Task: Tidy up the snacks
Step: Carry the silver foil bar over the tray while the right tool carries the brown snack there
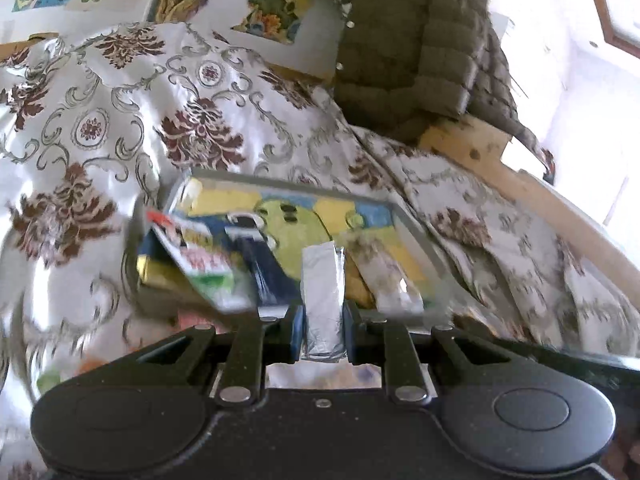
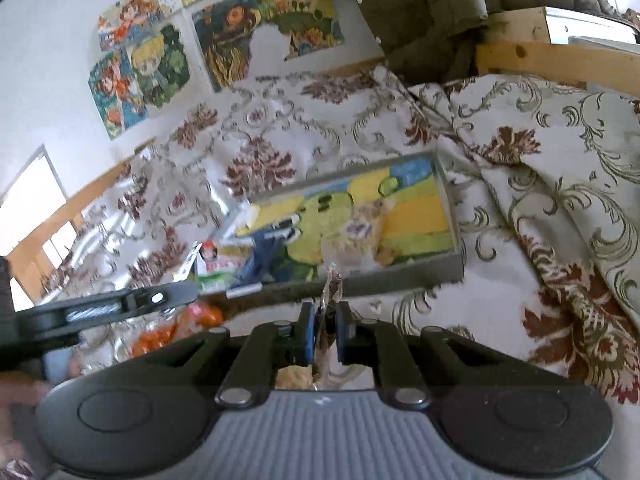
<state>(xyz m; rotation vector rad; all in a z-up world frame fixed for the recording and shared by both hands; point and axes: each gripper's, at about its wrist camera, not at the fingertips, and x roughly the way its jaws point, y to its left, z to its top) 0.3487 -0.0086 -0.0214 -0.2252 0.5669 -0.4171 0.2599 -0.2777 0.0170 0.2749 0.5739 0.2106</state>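
Left tongs (image 1: 323, 316) clamp a silver foil packet (image 1: 322, 300); right tongs (image 2: 323, 322) pinch a clear, blurred wrapper (image 2: 332, 288). Beyond, a shallow grey cartoon-printed tray (image 2: 450, 200) holds motion-smeared packets.

Daylight floods my views, blowing out the window (image 2: 32, 188) at left. Fisheye bends edges. The tray (image 1: 416, 232) smears with motion blur.

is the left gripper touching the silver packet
Touching. The left wrist view shows the left gripper with both blue pads pressed against the sides of the silver packet, no gap on either side.
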